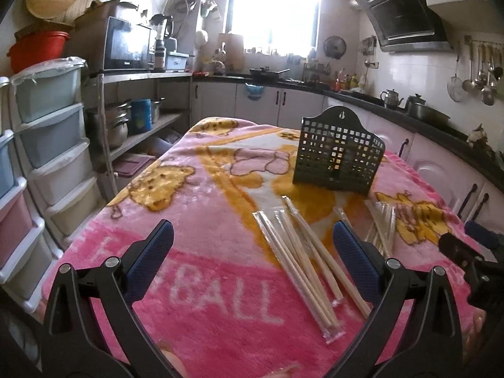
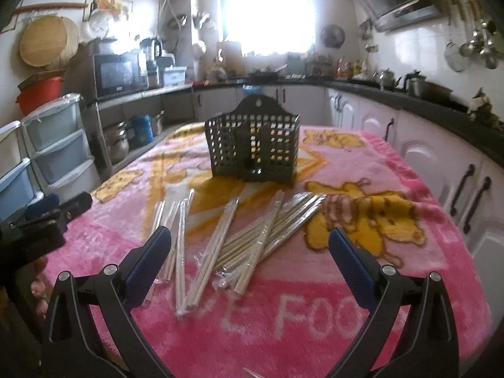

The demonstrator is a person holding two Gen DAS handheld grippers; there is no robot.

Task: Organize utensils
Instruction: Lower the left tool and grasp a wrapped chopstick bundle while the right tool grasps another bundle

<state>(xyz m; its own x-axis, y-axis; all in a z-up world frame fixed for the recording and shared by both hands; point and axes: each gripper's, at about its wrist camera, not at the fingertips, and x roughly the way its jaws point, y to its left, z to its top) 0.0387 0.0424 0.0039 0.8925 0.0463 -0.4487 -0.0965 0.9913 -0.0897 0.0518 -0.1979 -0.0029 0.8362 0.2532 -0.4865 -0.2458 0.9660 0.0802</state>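
No step begun; left hand-held gripper (image 1: pixel 252 252) and right hand-held gripper (image 2: pixel 250 252) wide, empty; plastic-wrapped wooden chopsticks (image 2: pixel 249 236) lie mid-desk; next move likely pinching one pair for the dark perforated plastic holder (image 2: pixel 253 148).

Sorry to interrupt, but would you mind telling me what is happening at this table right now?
A person is holding a two-finger gripper in each hand over a table covered with a pink blanket. Wrapped chopsticks lie scattered in loose piles on it, in front of a dark perforated utensil holder that stands upright. Both the left gripper and the right gripper are open and hold nothing, so no chopsticks appear to have been picked up yet.
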